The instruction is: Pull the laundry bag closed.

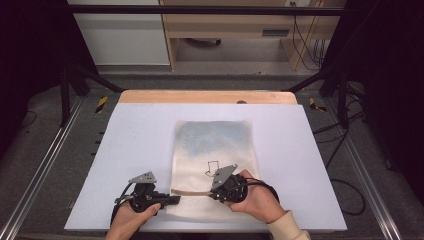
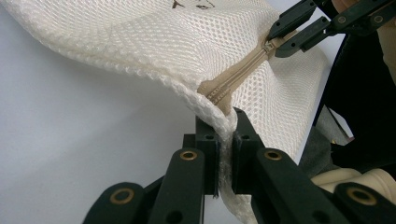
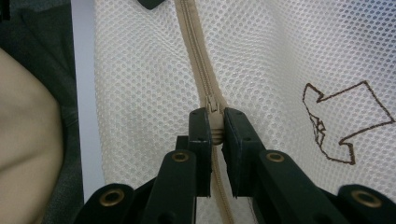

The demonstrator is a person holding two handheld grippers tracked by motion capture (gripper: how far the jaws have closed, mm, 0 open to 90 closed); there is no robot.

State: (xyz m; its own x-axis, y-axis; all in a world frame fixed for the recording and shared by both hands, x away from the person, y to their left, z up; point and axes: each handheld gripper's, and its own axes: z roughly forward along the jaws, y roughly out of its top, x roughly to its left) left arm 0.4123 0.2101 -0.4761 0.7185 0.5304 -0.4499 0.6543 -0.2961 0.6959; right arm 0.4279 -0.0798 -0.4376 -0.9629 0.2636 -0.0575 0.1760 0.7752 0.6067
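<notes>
Mesh laundry bag (image 1: 212, 150), flat at table centre-near: left gripper (image 2: 225, 135) clamped on its near-left corner hem, right gripper (image 3: 215, 126) clamped on the zipper pull (image 3: 214, 112), zipper (image 2: 238, 77) judged partway drawn, remainder outstanding; white table (image 1: 125, 150), dark frame, grey floor, wooden furniture beyond.
</notes>
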